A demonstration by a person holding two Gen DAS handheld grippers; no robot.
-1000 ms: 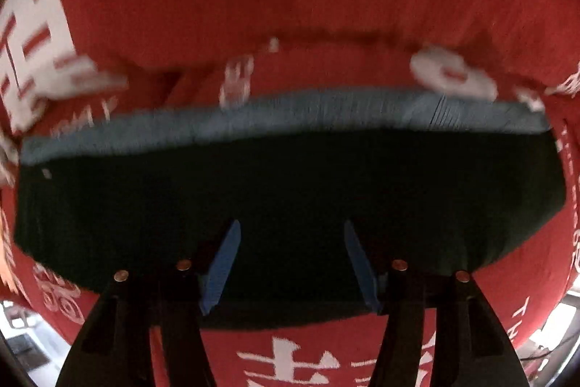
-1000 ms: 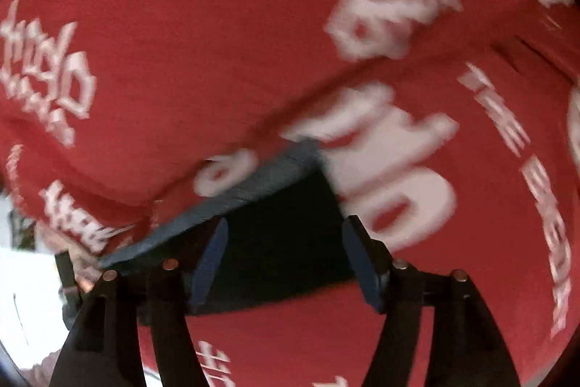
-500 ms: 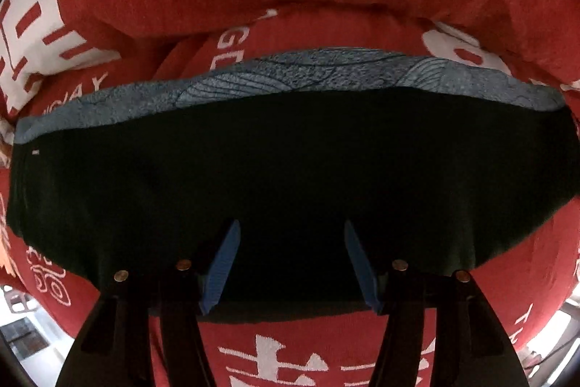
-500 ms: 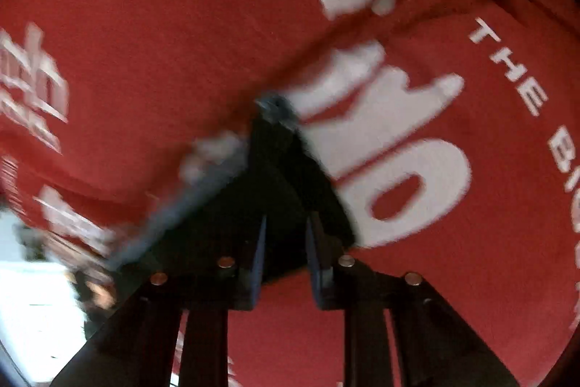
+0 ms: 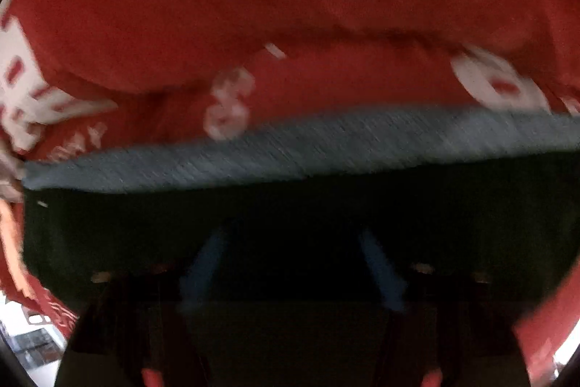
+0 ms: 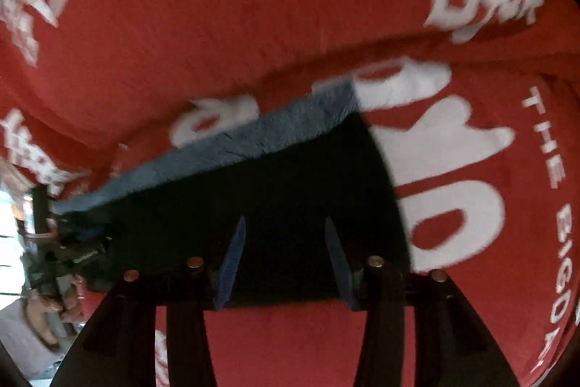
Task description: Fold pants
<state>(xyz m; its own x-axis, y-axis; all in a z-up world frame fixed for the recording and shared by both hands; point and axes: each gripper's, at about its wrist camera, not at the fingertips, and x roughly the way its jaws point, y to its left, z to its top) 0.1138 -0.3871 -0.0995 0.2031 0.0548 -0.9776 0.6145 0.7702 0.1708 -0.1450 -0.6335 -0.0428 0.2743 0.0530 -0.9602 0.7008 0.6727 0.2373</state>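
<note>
Dark pants [image 5: 290,216] with a blue-grey band [image 5: 290,147] along their far edge lie on a red cloth [image 5: 253,6] with white lettering. In the blurred left wrist view my left gripper [image 5: 290,234] is open, its blue fingers spread over the dark fabric. In the right wrist view my right gripper [image 6: 282,223] is open over the pants [image 6: 290,191], near their right corner. The blue-grey band [image 6: 253,136] runs diagonally up to the right there.
The red cloth [image 6: 253,6] covers the whole surface, with a raised fold behind the pants. At the far left of the right wrist view, the other gripper and a hand [image 6: 47,307] show beside the pants' end.
My right gripper was shut on the pants' corner half a second ago and has opened. The left gripper stays open over the fabric; its view has shifted and blurred.
</note>
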